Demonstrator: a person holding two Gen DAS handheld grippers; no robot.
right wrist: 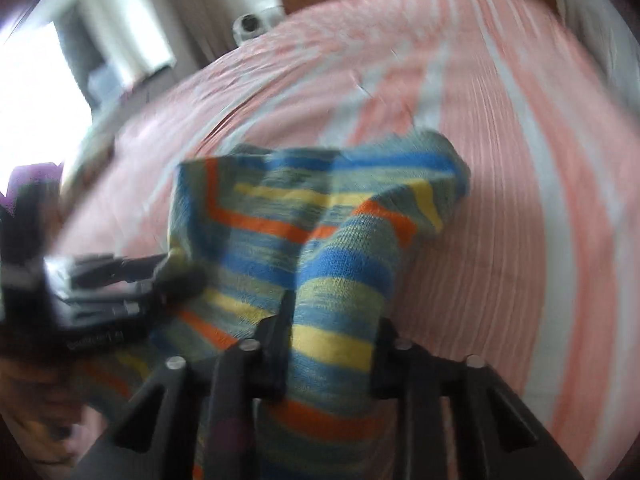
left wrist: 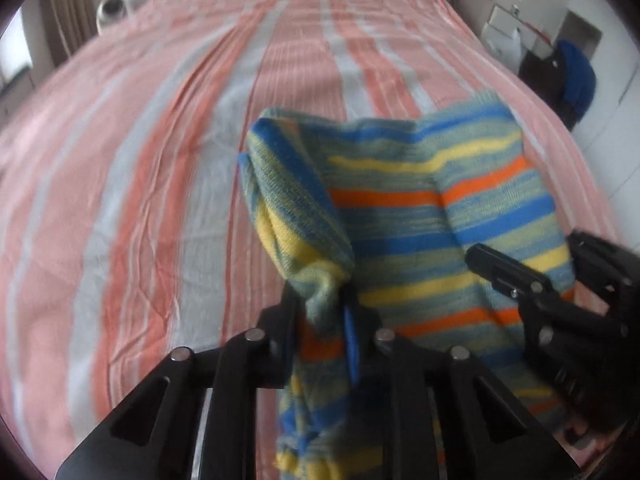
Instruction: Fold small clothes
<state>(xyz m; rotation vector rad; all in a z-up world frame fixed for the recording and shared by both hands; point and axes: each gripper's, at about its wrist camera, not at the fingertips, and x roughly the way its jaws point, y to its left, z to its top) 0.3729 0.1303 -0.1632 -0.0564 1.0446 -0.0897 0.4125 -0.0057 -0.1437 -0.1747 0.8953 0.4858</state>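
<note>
Striped bedding [left wrist: 160,160] is being used as the surface; a striped knit garment [left wrist: 420,208] is being held above it, gripped by left tool [left wrist: 326,296] and right tool [right wrist: 332,312], stretched between them.

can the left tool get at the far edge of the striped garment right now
Probably not: the left tool is shut on the striped garment, as is the right tool, so it would have to let go first.
</note>
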